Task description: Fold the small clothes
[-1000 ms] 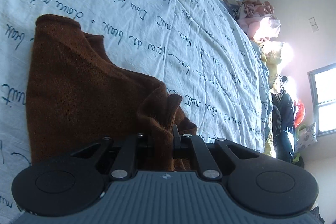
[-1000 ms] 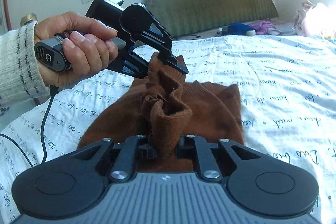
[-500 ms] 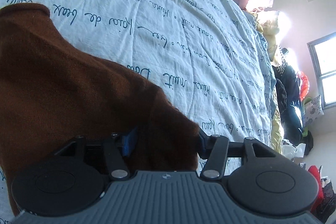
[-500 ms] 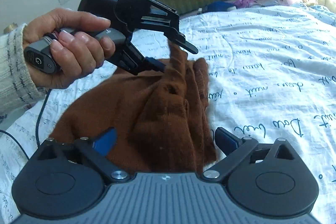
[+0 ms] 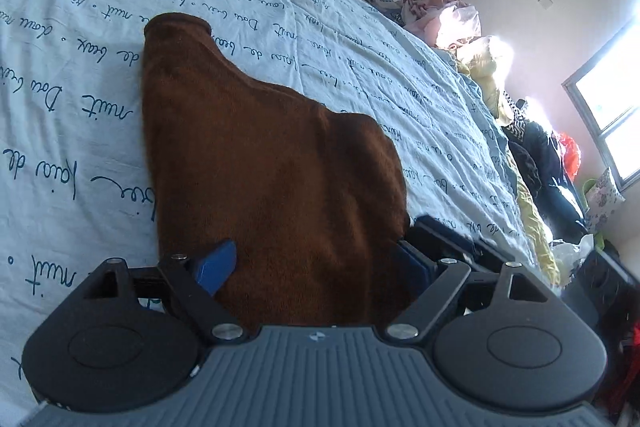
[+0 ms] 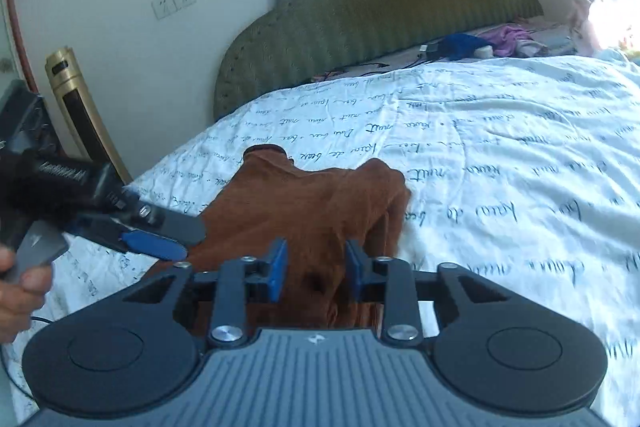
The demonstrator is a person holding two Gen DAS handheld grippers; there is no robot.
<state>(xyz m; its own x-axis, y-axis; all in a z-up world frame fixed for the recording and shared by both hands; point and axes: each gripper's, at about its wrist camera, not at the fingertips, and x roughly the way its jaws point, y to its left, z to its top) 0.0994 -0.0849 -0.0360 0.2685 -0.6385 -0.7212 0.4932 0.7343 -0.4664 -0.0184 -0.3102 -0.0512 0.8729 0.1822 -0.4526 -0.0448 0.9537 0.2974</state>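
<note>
The bed (image 6: 500, 131) fills both views, its pale quilt printed with dark handwriting, and wide bare stretches of it lie open to the right of the garment and beyond it toward the green headboard (image 6: 380, 7). Along the bed's far side edge sits a heap of clothes (image 5: 444, 15), with more things piled past it under the window (image 5: 612, 115); a blue and purple bundle (image 6: 480, 43) lies at the foot of the headboard. The brown sweater (image 6: 320, 203) lies flat on the quilt near the bed's near-left edge, its collar end pointing toward the headboard, one side doubled over into a thick fold at its right edge. The left tongs (image 5: 316, 263) stand wide and are opening, the sweater's near hem between the blue pads but unpressed; in the right view they hover at the sweater's left edge. The right tongs (image 6: 316, 267) are narrow and closing over the sweater's near part, cloth showing between the pads, which do not yet pinch it.
</note>
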